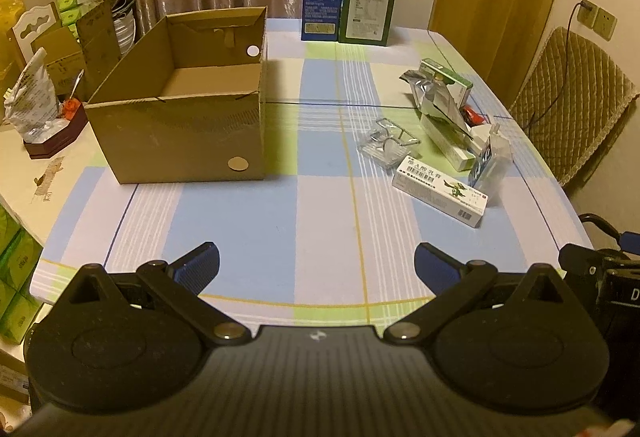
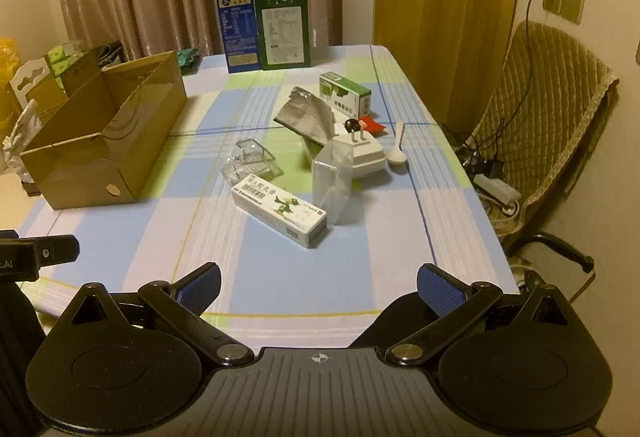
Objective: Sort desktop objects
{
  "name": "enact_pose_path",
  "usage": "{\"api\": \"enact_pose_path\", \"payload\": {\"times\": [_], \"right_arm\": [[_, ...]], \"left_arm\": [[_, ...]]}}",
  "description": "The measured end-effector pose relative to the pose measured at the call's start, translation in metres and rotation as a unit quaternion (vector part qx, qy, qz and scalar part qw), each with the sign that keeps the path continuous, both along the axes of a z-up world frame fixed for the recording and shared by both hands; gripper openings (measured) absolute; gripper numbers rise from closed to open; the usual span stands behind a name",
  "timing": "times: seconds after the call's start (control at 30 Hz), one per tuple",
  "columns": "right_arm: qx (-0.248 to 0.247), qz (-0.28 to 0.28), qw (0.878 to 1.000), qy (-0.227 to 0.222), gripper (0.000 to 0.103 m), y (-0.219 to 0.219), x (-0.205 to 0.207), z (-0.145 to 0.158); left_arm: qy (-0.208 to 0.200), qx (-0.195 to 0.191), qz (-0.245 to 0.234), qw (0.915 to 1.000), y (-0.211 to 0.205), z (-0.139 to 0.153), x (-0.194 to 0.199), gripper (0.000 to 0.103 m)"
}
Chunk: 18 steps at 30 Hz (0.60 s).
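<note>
White ointment box (image 2: 280, 211), green dinosaur print

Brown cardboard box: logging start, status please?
Left gripper and right gripper open, holding nothing. Brown cardboard box empty. White ointment carton nearest, unobstructed.

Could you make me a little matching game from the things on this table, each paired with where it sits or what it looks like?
Things:
1. cardboard box
2. white spoon
3. blue carton
4. ointment box

Descriptions:
A. standing upright at the table's far edge
B. lying flat, nearest the grippers
C. open-topped, on the left
D. right of the white plug

Pairs: 1-C, 2-D, 3-A, 4-B
</note>
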State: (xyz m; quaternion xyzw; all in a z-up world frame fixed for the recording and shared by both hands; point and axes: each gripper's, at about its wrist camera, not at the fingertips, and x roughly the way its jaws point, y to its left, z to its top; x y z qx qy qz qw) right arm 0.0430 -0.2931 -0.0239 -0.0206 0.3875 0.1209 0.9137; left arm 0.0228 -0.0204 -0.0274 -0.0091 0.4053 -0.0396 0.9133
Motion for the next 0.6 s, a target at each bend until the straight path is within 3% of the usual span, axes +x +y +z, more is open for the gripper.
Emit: {"api": "enact_pose_path", "payload": {"times": [0.6], "right_arm": [[0.006,-0.006,1.0,0.013,0.101,-0.007,0.009,-0.01]], "left_arm": [[0.017,0.0,0.003,0.9998,-0.004,-0.011,0.009,0.102]]}}
